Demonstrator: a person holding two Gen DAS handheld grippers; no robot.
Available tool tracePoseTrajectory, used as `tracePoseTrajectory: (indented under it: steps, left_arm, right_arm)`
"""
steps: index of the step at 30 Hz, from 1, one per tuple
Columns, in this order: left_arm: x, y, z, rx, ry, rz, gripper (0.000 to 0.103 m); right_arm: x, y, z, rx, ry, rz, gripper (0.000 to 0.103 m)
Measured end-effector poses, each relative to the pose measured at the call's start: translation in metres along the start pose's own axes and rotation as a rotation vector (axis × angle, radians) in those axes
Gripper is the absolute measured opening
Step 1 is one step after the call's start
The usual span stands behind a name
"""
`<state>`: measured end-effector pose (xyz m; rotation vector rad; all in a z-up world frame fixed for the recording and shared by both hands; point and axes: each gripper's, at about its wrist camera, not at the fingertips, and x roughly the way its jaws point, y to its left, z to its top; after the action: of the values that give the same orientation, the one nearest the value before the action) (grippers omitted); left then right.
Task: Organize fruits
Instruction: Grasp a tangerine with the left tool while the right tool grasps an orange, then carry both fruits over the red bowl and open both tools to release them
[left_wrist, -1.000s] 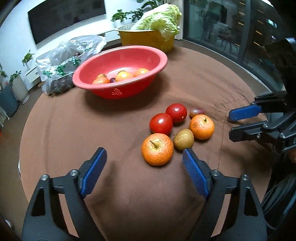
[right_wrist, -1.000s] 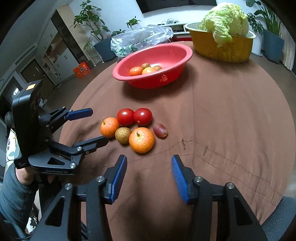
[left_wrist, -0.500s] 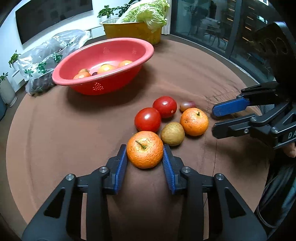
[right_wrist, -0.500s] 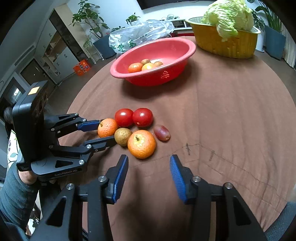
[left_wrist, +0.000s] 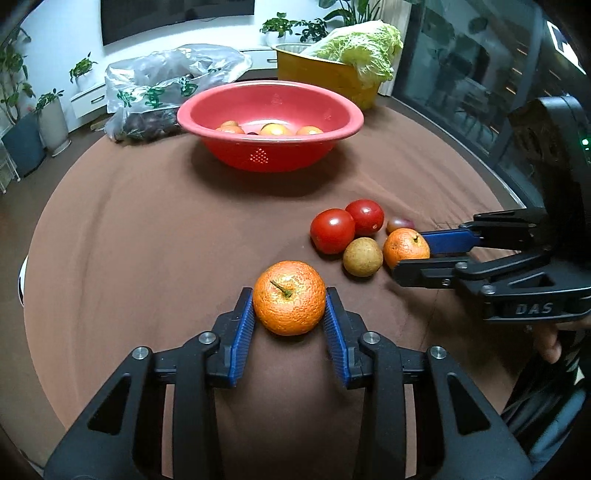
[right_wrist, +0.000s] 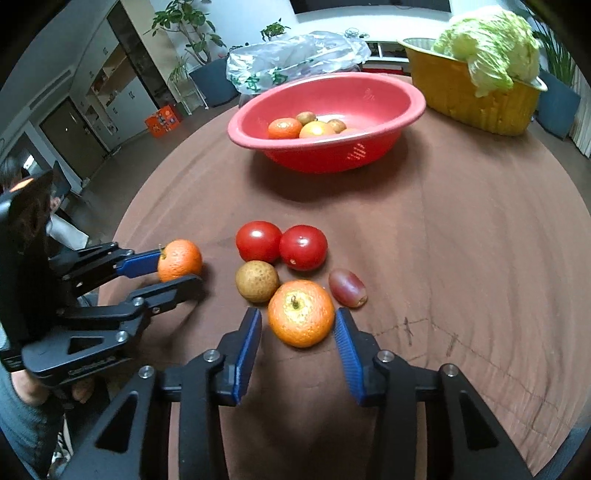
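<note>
While the left gripper (left_wrist: 289, 295) is closed on a round, dimpled orange mandarin (left_wrist: 288, 312), which is pinched at both sides by the blue ribbed fingers (left_wrist: 243, 325), the right gripper (right_wrist: 297, 314) is held with its fingers spread around a second orange mandarin (right_wrist: 301, 317). A narrow gap is seen at each side of that one, so it is not gripped yet. Whether the pinched mandarin is lifted or rests on the cloth cannot be told. Both fruits are round, so no long axis must be matched, and their stalks point upward. The coming move is judged to turn on one relation: the red plastic colander bowl (left_wrist: 266, 158), where several small fruits are already collected, lies straight ahead of the left fingers at the far side. It stands well apart from them, with only bare cloth between. For the right fingers only a closing is needed first. Just beyond them two red glossy tomatoes (right_wrist: 280, 245), a brown speckled round fruit (right_wrist: 256, 280) and a small purple oval fruit (right_wrist: 347, 288) lie close together, nearer to the right gripper than to the left. The round worktop (left_wrist: 147, 240) is covered with a brown cloth that shows some creases. Behind the bowl a yellow basin with a pale green cabbage (right_wrist: 487, 55) and a crumpled clear plastic bag (left_wrist: 166, 85) are placed, and potted plants are seen in the room.
</note>
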<state>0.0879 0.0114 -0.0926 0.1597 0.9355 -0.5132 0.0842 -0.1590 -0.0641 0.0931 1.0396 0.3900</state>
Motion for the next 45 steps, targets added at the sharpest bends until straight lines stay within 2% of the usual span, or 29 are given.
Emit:
tracePoseTrajectory:
  steps: [4, 11, 16, 21, 26, 33, 38, 45]
  left_arm:
    - [-0.002, -0.005, -0.003, -0.008, 0.002, 0.000, 0.035]
    - [-0.004, -0.007, -0.006, -0.073, 0.006, 0.032, 0.035]
    - [-0.011, -0.005, 0.001, -0.114, -0.016, 0.047, 0.035]
    - [-0.019, -0.005, 0.019, -0.126, -0.050, 0.061, 0.035]
    - [-0.023, -0.005, 0.056, -0.125, -0.099, 0.073, 0.035]
    - [-0.006, -0.003, 0.104, -0.122, -0.120, 0.069, 0.035]
    - [0.021, 0.001, 0.127, -0.124, -0.101, 0.080, 0.035]
    - [0.055, 0.017, 0.146, -0.134, -0.075, 0.105, 0.035]
  right_arm:
    - [0.001, -0.001, 0.002, -0.012, -0.002, -0.015, 0.039]
    - [-0.002, -0.002, -0.002, -0.004, -0.005, -0.012, 0.038]
    - [-0.019, -0.006, -0.007, 0.023, -0.025, 0.005, 0.038]
    - [-0.047, -0.017, 0.002, 0.050, -0.080, 0.005, 0.038]
    - [-0.073, -0.037, 0.035, 0.069, -0.147, -0.035, 0.038]
    - [-0.086, -0.056, 0.111, 0.072, -0.226, -0.053, 0.038]
    - [-0.061, -0.061, 0.157, 0.076, -0.203, -0.028, 0.038]
    - [-0.010, -0.062, 0.182, 0.062, -0.115, -0.019, 0.038]
